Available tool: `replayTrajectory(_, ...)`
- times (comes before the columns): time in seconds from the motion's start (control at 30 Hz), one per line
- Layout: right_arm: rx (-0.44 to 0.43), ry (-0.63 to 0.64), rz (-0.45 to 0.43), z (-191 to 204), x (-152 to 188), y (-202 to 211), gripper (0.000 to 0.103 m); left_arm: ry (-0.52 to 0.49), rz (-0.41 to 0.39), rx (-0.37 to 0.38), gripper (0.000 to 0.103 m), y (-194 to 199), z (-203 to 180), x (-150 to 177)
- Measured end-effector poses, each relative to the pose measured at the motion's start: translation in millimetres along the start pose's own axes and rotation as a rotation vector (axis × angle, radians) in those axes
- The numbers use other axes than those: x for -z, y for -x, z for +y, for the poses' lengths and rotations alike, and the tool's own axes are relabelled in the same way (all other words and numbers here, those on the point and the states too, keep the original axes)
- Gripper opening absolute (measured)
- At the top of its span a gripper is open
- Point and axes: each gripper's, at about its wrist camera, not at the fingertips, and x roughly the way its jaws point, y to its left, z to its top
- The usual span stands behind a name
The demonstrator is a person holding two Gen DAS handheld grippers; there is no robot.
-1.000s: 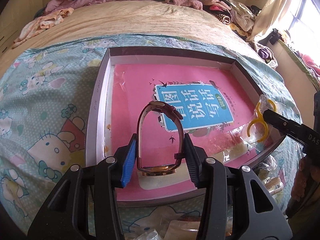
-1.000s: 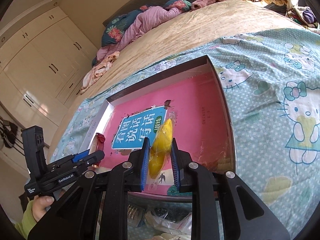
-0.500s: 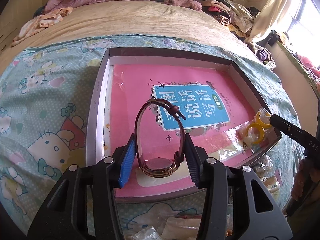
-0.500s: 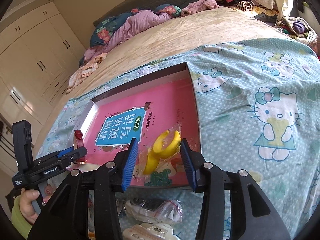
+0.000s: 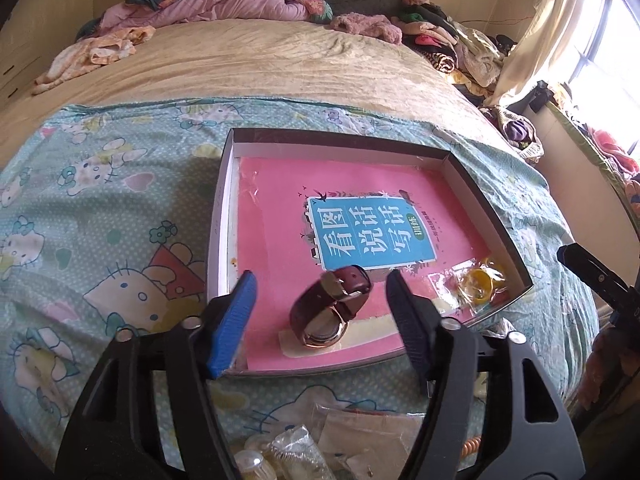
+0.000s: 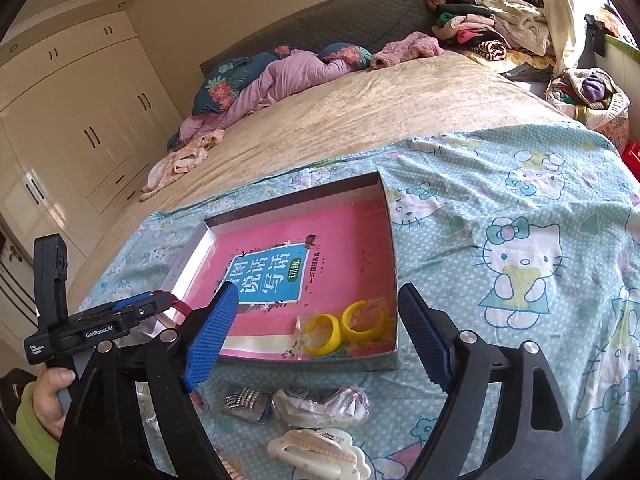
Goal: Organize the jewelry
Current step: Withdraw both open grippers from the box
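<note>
between left tool (image 5: 320, 316) tips: watch (image 5: 330, 306), untouched.

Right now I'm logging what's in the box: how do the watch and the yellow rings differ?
The watch is dark red with a rose-gold case; the rings are plain yellow. The watch lies bare on the pink book; the rings sit in a clear bag. The watch is one piece, the rings are two. Both lie released near the box's front edge.

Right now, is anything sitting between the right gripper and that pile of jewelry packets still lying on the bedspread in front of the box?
Nothing visible. The right gripper, jaws opening and empty, hangs over the jewelry packets and the white hair clip, near the box.
</note>
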Motion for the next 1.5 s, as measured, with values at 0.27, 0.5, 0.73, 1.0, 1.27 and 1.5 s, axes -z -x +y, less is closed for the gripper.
replayTrajectory(0.27,-0.018,0.016,-0.045,9.3,-3.7,27.7,0.084,0.01,-0.066,0.014,0.078,32.3,-1.3,-5.2)
replayTrajectory(0.5,-0.031,0.039,-0.079,19.8,-4.7,49.6,0.084,0.023,-0.122,0.031,0.086,63.7,-1.4,-6.1)
replayTrajectory(0.73,-0.049,0.089,-0.098,37.0,0.6,68.0,0.084,0.035,-0.159,0.027,0.09,88.4,3.5,2.1)
replayTrajectory(1.0,-0.067,0.149,-0.099,54.6,11.2,81.2,0.084,0.025,-0.172,0.023,0.09,102.9,2.5,16.0)
replayTrajectory(1.27,-0.087,0.202,-0.057,67.0,30.3,78.8,0.084,0.025,-0.161,0.014,0.09,108.7,5.5,33.5)
replayTrajectory(1.5,-0.101,0.251,-0.012,75.8,47.5,71.1,0.084,0.028,-0.13,0.003,0.09,105.2,8.9,53.4)
